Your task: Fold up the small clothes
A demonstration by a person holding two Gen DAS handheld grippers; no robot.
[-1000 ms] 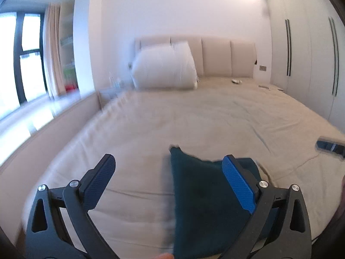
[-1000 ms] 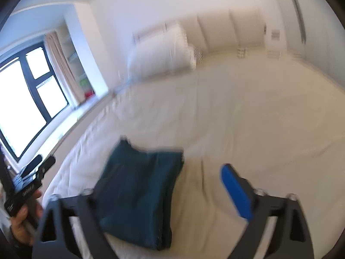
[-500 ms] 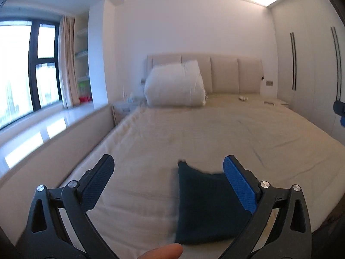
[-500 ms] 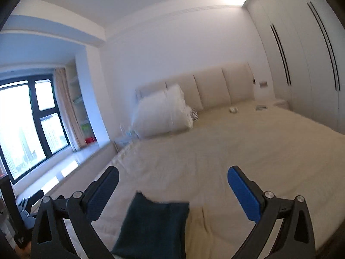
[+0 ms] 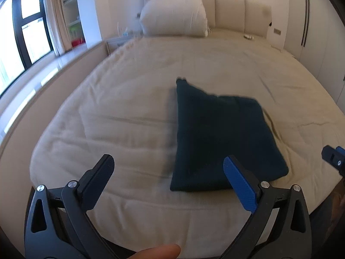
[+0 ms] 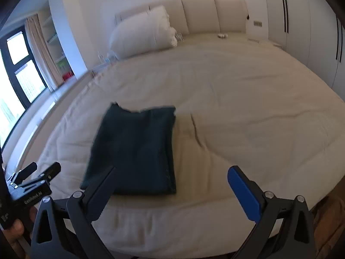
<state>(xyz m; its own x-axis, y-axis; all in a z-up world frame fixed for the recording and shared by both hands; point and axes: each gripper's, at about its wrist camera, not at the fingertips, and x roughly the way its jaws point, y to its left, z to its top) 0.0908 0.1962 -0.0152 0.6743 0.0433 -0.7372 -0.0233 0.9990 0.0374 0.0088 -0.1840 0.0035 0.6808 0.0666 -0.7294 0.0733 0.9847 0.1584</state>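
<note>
Left tongs (image 5: 167, 173) wide open, nothing held, up above the near edge of the big beige bed (image 5: 129, 99). One black finger (image 5: 101, 176) out over bare sheet, one blue finger (image 5: 239, 183) in front of the near edge of the dark teal folded cloth (image 5: 220, 138). No touching to be seen.

Right tongs (image 6: 172, 182) wide open too, nothing held. Black finger (image 6: 101, 191) in front of the near left corner of the dark teal folded cloth (image 6: 138, 149), blue finger (image 6: 242, 191) over bare sheet to the right of it.

Cloth flat on the bed, folded into a neat block, near the foot edge. Top left corner poking up a little. Small creases in the sheet just right of the cloth.

A fingertip (image 5: 159, 251) peeking in at the bottom of the left view, below the cloth. A hand (image 6: 15, 226) on the left tool, left of the cloth in the right view.

Far behind the cloth, a fat white pillow (image 5: 173, 14) against the padded beige headboard (image 5: 235, 8). Left of the bed, a dark-framed window (image 5: 25, 26) with a pale curtain (image 5: 57, 15). Right of the bed, white wardrobe doors (image 6: 301, 21).
</note>
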